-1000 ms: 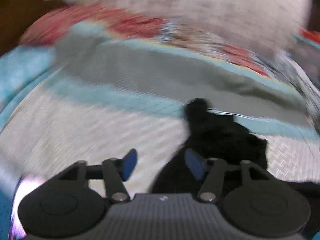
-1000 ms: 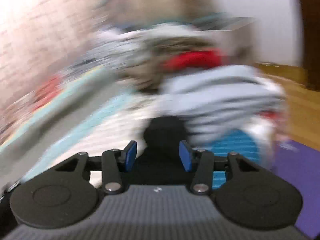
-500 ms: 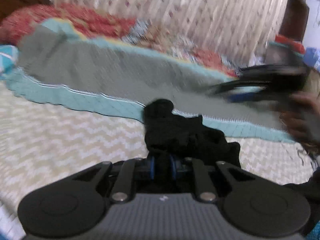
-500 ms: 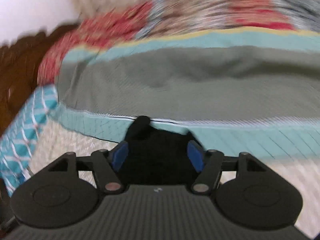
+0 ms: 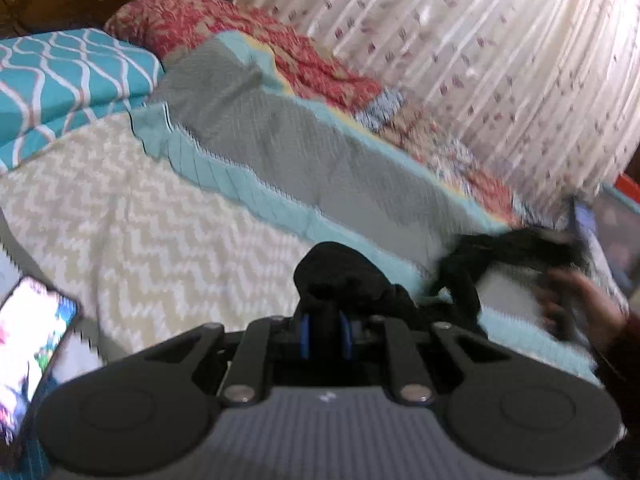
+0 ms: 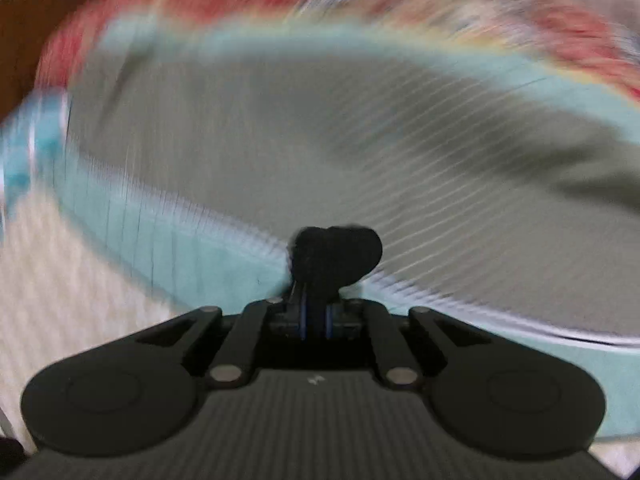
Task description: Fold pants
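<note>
The black pants [image 5: 340, 276] bunch up in front of my left gripper [image 5: 325, 336], which is shut on a fold of them. The cloth trails right toward my blurred right gripper [image 5: 520, 248] and the hand holding it. In the right wrist view my right gripper [image 6: 314, 322] is shut on another black fold of the pants [image 6: 336, 256], held above the bed. This view is blurred by motion.
The bed has a cream zigzag cover [image 5: 140, 232], a grey and teal blanket [image 5: 300, 152] and a red patterned quilt [image 5: 248, 36]. A teal pillow [image 5: 60, 76] lies at the left. A lit phone [image 5: 32, 344] lies at the lower left. A curtain [image 5: 480, 40] hangs behind.
Both grippers were open a second ago. The left closed on the pants first, then the right. The right gripper has swung round over the blanket.
</note>
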Tool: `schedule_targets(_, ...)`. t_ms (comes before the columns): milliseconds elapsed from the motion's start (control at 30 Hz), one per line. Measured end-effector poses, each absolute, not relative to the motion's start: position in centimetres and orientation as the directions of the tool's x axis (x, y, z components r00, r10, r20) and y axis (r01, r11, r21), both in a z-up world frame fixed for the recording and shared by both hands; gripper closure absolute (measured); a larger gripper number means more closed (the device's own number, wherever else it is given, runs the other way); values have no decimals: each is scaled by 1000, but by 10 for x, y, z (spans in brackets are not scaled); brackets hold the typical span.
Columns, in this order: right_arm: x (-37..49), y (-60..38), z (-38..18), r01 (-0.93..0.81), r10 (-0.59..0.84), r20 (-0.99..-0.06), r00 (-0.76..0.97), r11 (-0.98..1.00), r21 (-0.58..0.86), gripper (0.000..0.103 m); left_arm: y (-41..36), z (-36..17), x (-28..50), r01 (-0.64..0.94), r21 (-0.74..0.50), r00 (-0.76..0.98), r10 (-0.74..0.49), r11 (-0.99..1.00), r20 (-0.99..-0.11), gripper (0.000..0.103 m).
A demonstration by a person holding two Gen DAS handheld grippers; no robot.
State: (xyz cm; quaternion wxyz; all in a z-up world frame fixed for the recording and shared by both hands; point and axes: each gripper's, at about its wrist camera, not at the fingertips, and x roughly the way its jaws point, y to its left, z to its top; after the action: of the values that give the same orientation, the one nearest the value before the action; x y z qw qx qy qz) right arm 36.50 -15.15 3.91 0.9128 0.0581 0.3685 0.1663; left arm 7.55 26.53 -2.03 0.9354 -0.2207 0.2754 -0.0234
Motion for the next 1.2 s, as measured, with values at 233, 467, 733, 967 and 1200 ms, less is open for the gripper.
schedule_targets(233, 270, -368, 117, 107, 56, -412, 910, 927, 361, 92, 259, 2, 129, -63, -426, 868, -161, 902, -469, 89)
schedule_targets(467, 223, -482, 65, 448, -258, -457, 851, 811, 377, 92, 192, -31, 209, -27, -334, 809, -175, 942, -561, 89)
schedule_targets(733, 201, -550, -50, 739, -354, -716, 602, 587, 331, 72, 157, -86, 240, -82, -228, 713, -102, 970, -693, 89)
schedule_targets(967, 176, -543, -13, 623, -310, -636, 707, 699, 352, 67, 161, -53, 207, -36, -241, 793, -119, 970, -598, 89)
schedule_targets(1200, 245, -477, -37, 394, -126, -811, 572, 909, 136, 30, 157, -36, 188, -14, -239, 817, -126, 971, -563, 89)
